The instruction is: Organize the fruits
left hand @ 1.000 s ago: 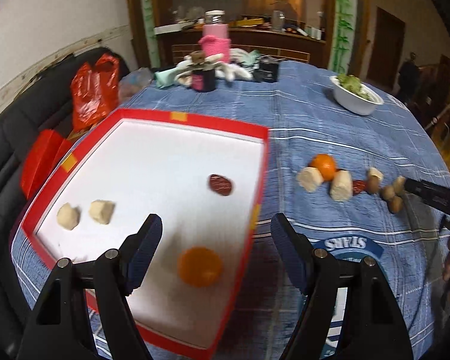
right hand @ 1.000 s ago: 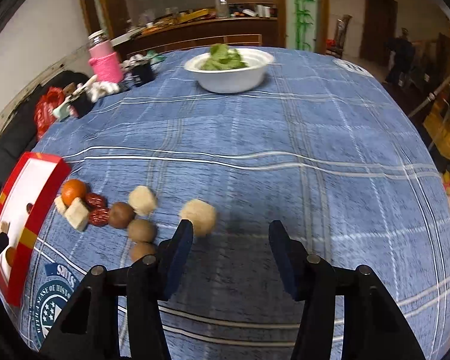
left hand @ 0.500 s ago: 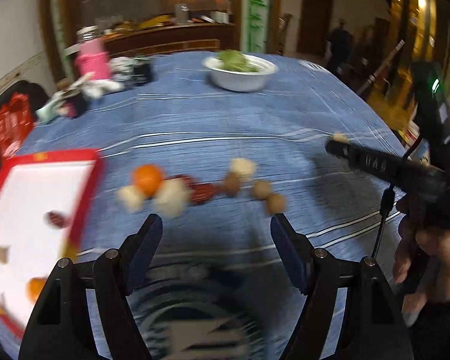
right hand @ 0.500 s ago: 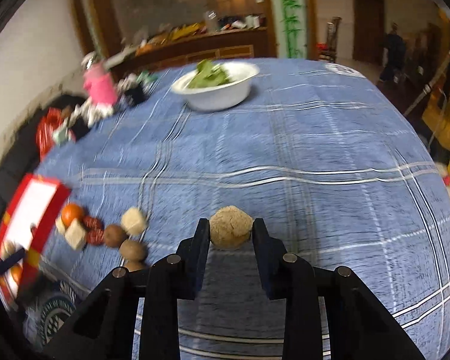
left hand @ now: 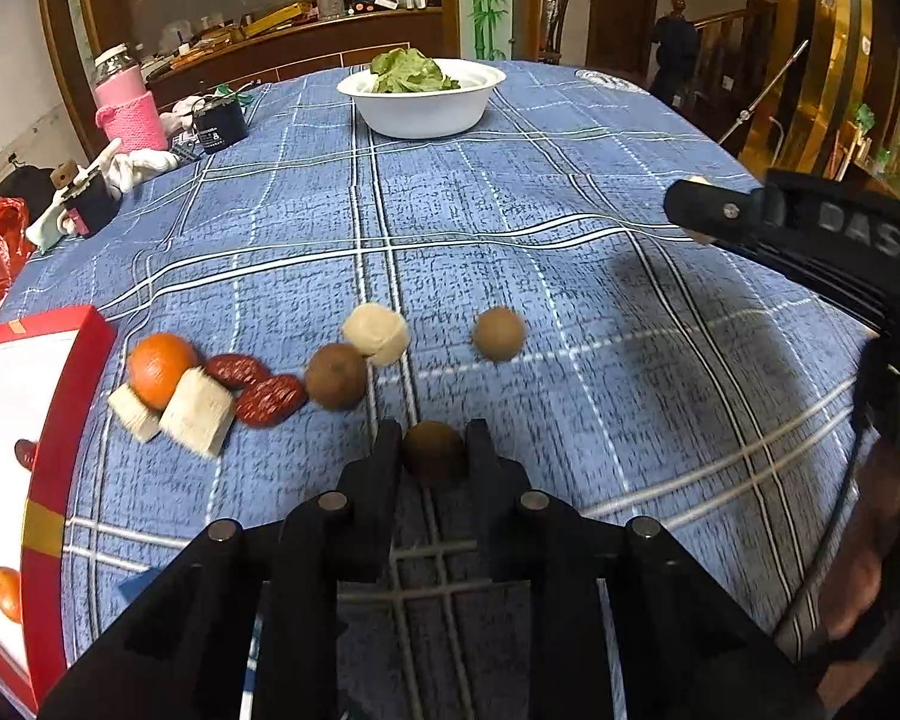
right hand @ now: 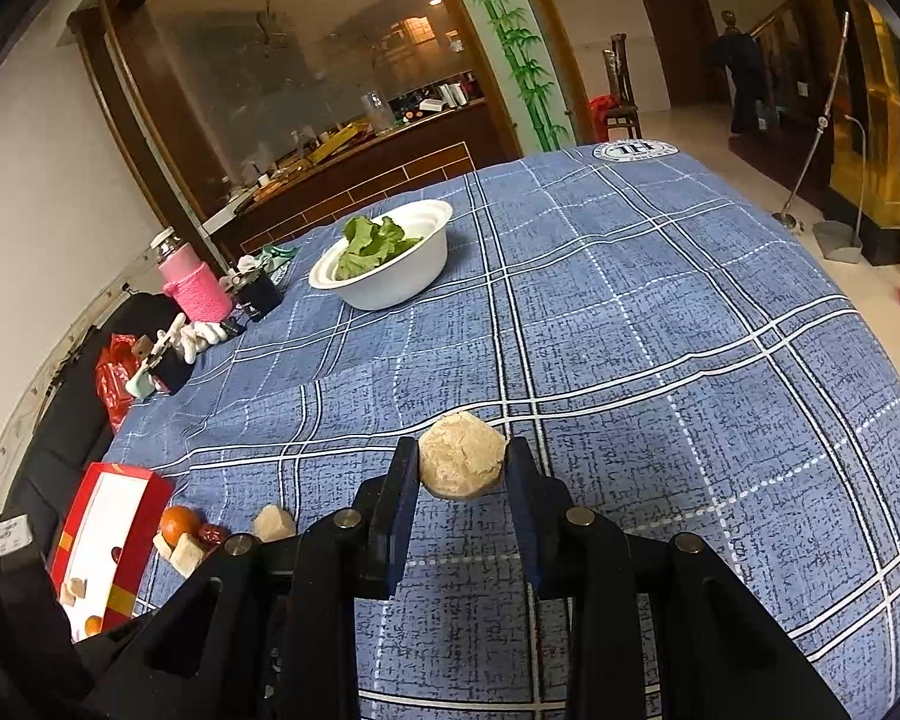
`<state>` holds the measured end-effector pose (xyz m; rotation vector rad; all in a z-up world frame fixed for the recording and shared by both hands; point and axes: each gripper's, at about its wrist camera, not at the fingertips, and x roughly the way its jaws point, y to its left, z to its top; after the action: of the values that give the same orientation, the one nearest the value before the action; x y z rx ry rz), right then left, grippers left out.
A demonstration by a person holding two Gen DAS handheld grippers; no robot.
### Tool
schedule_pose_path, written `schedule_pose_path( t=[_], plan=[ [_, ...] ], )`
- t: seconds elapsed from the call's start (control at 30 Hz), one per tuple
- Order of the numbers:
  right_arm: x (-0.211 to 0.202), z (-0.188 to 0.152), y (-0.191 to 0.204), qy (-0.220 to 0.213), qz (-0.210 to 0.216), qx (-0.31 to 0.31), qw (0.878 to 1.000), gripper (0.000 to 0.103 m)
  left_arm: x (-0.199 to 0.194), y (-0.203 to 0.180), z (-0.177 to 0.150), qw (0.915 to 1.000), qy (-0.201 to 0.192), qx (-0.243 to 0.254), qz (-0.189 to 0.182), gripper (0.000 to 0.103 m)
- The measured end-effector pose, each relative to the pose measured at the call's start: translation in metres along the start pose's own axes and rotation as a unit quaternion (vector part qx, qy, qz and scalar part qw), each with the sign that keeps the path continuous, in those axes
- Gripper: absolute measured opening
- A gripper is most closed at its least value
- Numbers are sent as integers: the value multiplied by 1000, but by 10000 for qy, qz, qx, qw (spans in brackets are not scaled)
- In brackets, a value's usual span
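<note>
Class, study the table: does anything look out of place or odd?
Yes: several fruits, including an orange and two red dates, lie loose on the tablecloth beside the red tray, not inside it.

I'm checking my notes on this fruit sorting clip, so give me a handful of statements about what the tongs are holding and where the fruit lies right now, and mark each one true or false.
1. The left tongs are closed on a brown fruit. True.
2. The right tongs are open with nothing between them. False: they grip a pale lump, held up off the tablecloth.
3. The white bowl holds green leaves. True.
4. The red tray has nothing in it. False: an orange and a dark red piece lie inside.
5. An orange on the cloth lies beside the tray. True.
</note>
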<state>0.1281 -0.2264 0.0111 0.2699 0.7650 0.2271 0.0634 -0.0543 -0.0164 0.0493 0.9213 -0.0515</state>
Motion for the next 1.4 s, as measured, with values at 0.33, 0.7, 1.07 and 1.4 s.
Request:
schedule_pose_path(
  t=[0.33,0.7,1.07,1.4],
  plan=[
    [1,-5,9,70,-154,-231,9996,30,-48,59,-32,9982,-249,-531,121,19],
    [-52,-50,25,205,-120,-479,9986,30,-76,102,-50,9936,-523,-991,119,19],
    [-58,-94,84,528,306,-1037,9927,30,-85,141,-61,9873,-525,-1463,333,19],
    [-58,-104,125,610,519,-1417,9867,30,-92,171,-67,9810,-524,-1825,393,19]
  ],
)
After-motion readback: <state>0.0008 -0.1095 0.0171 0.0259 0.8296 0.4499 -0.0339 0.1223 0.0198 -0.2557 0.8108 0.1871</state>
